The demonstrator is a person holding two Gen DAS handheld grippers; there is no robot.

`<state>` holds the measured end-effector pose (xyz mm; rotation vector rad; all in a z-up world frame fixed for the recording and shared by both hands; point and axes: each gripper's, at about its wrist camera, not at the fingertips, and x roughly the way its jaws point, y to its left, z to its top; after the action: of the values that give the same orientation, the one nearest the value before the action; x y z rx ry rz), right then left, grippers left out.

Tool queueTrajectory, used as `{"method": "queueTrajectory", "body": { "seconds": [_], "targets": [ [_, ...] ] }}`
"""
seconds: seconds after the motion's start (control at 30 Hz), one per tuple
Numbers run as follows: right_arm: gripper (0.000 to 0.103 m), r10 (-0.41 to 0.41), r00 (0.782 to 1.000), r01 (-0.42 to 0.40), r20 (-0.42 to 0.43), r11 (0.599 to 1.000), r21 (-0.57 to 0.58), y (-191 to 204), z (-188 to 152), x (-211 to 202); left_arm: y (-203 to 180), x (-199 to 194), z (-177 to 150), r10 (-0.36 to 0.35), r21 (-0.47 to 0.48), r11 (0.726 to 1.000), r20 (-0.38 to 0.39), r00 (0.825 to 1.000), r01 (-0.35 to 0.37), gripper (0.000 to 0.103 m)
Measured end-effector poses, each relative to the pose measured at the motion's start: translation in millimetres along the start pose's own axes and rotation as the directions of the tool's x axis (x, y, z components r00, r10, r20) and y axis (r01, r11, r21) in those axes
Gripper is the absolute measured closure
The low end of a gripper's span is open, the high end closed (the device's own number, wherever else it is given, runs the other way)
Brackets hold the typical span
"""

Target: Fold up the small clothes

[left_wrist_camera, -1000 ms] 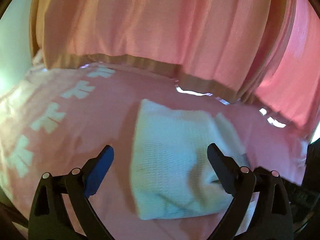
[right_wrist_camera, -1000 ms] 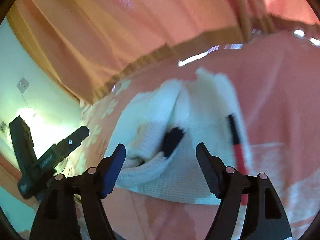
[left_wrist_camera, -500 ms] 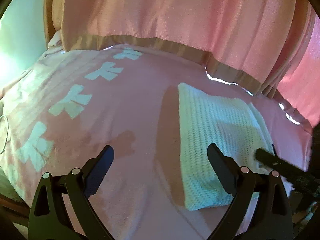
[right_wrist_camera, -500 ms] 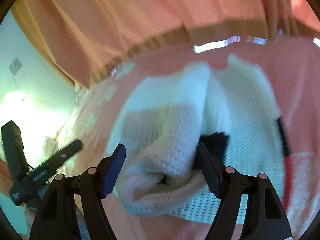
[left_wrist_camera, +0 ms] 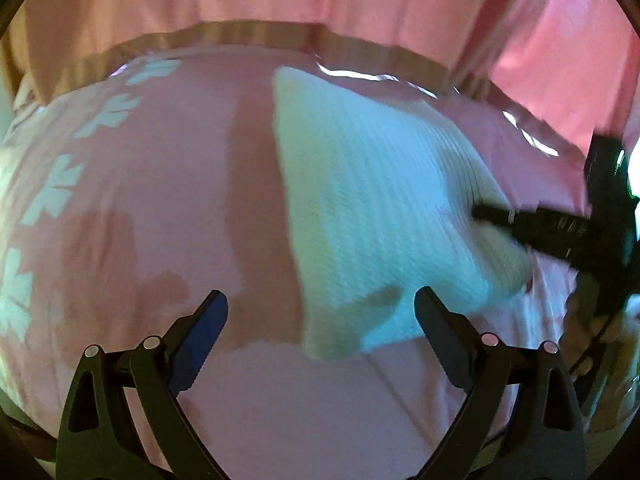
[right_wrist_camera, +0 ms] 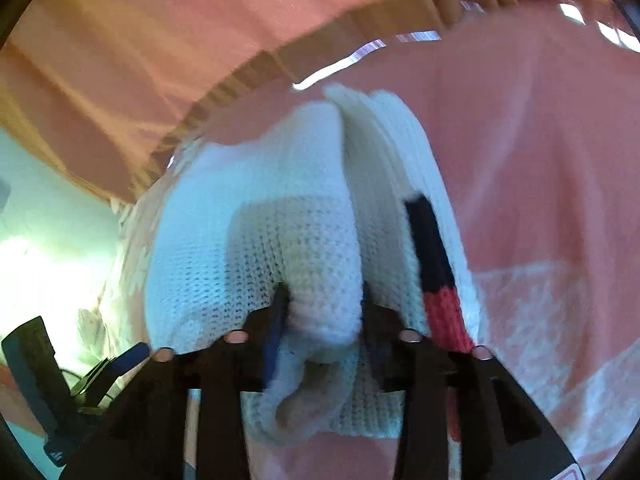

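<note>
Right gripper (right_wrist_camera: 322,316), jaws closed on a bunched fold of the white knit garment (right_wrist_camera: 256,240); left gripper (left_wrist_camera: 320,320), jaws wide and empty, hovers at the garment's near corner on the bed (left_wrist_camera: 160,200).

A bed with a pink blanket (left_wrist_camera: 168,200) holds the things. White flower shapes (left_wrist_camera: 56,196) run along its edge at 9 o'clock. A folded white knit sweater (left_wrist_camera: 372,208) lies on it, toward 2 o'clock.

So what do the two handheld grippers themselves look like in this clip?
Both match: the left gripper and right gripper have black angular two-finger frames with small silver rivets at the joints, and one finger carries a blue pad. No sleeves visible.
</note>
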<state>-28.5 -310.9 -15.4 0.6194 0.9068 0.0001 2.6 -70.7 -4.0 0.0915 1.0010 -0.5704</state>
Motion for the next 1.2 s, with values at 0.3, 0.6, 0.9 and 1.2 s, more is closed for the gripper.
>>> {"method": "queueTrajectory", "body": {
  "seconds": [0.3, 0.6, 0.9, 1.2],
  "targets": [
    [0.034, 0.142, 0.987, -0.133, -0.073, 0.984, 0.117, -10.6, -3.4, 30.9, -5.3, 16.4, -2.6, 0.076, 0.012, 0.997, -0.034, 0.996, -0.076, 0.011],
    [0.081, 0.102, 0.995, -0.103, 0.019, 0.994, 0.021, 18.8, 3.4, 24.2, -3.2, 18.1, -1.7, 0.097, 0.003, 0.995, -0.039, 0.995, -0.097, 0.011],
    [0.082, -0.079, 0.960, 0.150, 0.270, 0.956, -0.254, 64.0, 13.3, -43.1, 0.5, 11.7, 1.8, 0.072, -0.013, 0.997, -0.025, 0.997, -0.072, 0.009],
    [0.070, -0.076, 0.993, 0.077, 0.085, 0.997, -0.004, -0.1, 13.1, -10.4, -5.0, 10.2, 7.4, 0.029, -0.032, 0.999, -0.035, 0.999, -0.030, 0.009]
  ]
}}
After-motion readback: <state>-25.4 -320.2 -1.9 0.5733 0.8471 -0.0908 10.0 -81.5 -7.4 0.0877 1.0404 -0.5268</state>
